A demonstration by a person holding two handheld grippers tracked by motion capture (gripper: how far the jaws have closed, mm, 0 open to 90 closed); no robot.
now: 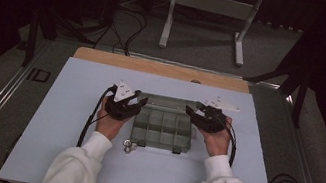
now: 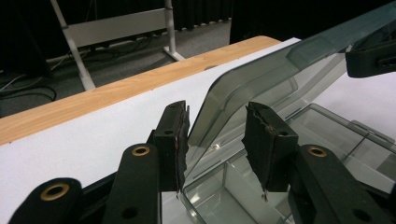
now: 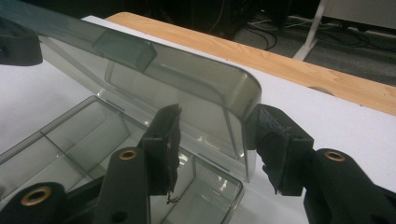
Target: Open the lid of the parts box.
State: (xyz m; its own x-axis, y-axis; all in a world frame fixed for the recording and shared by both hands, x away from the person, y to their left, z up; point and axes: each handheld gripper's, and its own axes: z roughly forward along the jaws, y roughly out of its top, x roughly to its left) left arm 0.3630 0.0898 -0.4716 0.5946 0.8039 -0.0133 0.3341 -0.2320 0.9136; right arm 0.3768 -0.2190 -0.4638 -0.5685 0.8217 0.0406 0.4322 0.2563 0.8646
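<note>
A clear compartment box (image 1: pixel 163 128) sits mid-surface (image 1: pixel 69 120), its lid (image 2: pixel 280 74) raised. The left tongs (image 2: pixel 217 140) gape partway, straddling the lid's left edge (not pinching it). The right tongs (image 3: pixel 219 144) gape likewise around the lid's right corner. Small metal rings (image 1: pixel 129 145) lie just beside the box's front.

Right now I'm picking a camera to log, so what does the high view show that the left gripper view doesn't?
High view alone: both forearms in white sleeves, the small metal pieces on the white tabletop just in front of the box, and the whole grid of compartments.
Left gripper view alone: the left hand-held gripper, open, jaws either side of the raised lid's corner edge.
Both: the clear compartment box, the white tabletop, the wooden edge.
</note>
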